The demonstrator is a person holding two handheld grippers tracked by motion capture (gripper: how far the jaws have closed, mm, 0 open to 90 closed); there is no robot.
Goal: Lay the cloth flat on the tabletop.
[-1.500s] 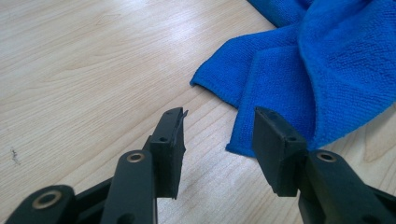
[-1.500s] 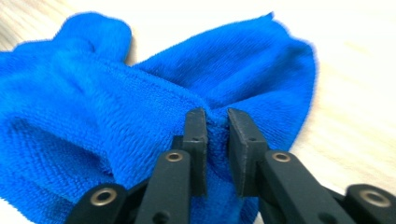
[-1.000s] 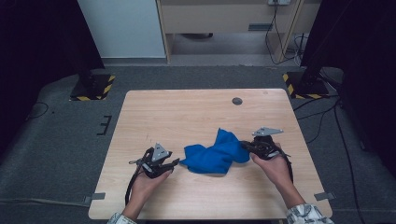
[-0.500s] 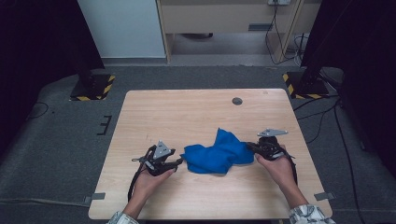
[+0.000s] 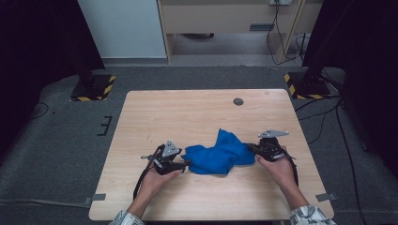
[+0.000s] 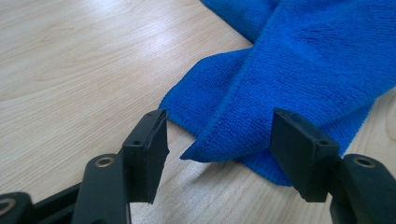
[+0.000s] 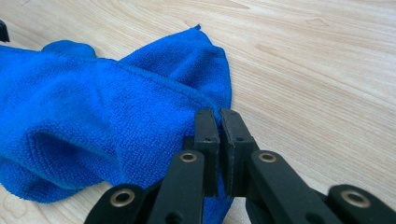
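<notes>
Near the front edge of the wooden table (image 5: pixel 197 112), a crumpled blue microfibre cloth (image 5: pixel 219 154), no label or writing readable. Left of the cloth, left gripper (image 5: pixel 184 164), jaws just opened, parted around a folded corner without pressing it. Right of the cloth, right gripper (image 5: pixel 251 148), jaws pinched tight on its hem.
</notes>
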